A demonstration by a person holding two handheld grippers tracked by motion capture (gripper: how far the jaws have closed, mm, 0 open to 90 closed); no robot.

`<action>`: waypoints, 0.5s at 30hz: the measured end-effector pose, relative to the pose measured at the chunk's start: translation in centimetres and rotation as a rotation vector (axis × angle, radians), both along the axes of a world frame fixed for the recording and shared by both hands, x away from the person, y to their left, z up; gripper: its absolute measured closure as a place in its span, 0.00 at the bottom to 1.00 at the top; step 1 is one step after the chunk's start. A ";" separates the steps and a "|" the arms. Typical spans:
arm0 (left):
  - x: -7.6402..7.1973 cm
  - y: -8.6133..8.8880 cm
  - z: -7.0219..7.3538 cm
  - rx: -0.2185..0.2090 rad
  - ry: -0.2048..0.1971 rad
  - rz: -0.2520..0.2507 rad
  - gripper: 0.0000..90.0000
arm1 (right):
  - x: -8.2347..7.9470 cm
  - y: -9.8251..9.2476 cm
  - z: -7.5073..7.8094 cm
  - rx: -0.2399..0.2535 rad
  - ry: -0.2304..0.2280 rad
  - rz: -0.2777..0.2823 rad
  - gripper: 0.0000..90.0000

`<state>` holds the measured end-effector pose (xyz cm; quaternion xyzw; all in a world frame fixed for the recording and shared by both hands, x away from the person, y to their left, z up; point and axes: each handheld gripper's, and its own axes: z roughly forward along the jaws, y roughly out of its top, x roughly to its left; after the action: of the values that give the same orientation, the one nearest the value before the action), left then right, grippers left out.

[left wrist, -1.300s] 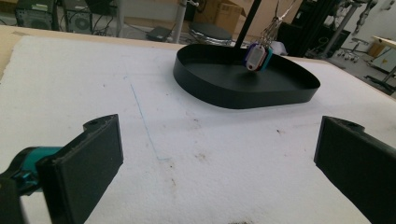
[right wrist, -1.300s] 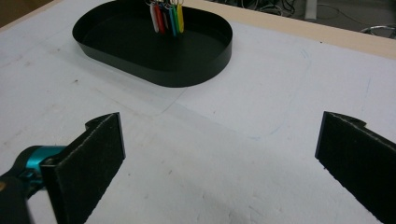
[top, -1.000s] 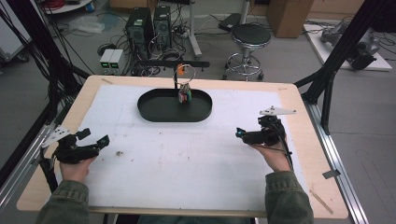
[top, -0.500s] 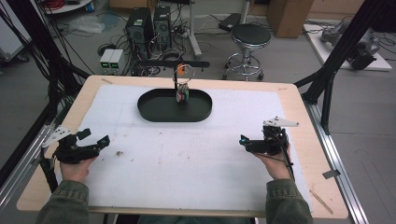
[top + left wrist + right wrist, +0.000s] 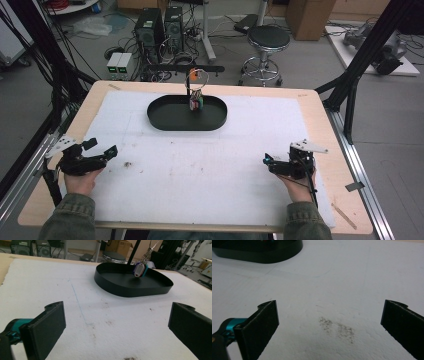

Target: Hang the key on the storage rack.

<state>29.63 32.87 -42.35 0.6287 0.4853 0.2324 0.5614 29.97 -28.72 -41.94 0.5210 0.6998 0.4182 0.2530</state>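
Matt black tray [image 5: 130,288], smooth walls. White table cover [image 5: 200,175] rough, foam-like, smudged. Table [image 5: 345,165] edge pale wood. Gripper pads [image 5: 260,325] ribbed, matt.

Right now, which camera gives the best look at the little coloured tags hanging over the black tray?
The left gripper view: the hanging tags show close, white and teal, above the black tray. The high view shows them small and far; the right gripper view catches just a sliver at its top edge.

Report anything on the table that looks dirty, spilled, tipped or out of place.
Only grime stands out: the white mat has dark speckled smudges, one near the left tool and one in front of the right tool. The black tray sits flat, with the tags hanging over it.
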 end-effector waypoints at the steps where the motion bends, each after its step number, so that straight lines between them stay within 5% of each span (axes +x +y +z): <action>1: 0.0 0.0 0.0 0.000 -0.001 -0.002 0.02 | -0.2 -0.2 -0.1 0.004 -0.006 -0.014 0.01; 9: 0.0 0.0 0.0 -0.001 0.001 -0.003 0.02 | -1.5 -1.1 0.1 0.051 -0.108 -0.094 0.01; 15: 0.1 -0.1 0.0 -0.002 -0.001 -0.003 0.02 | -2.1 -1.4 0.2 0.055 -0.154 -0.103 0.01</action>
<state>29.71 32.79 -42.38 0.6287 0.4844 0.2312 0.5627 27.85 -30.13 -41.76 0.5292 0.6390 0.4625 0.3127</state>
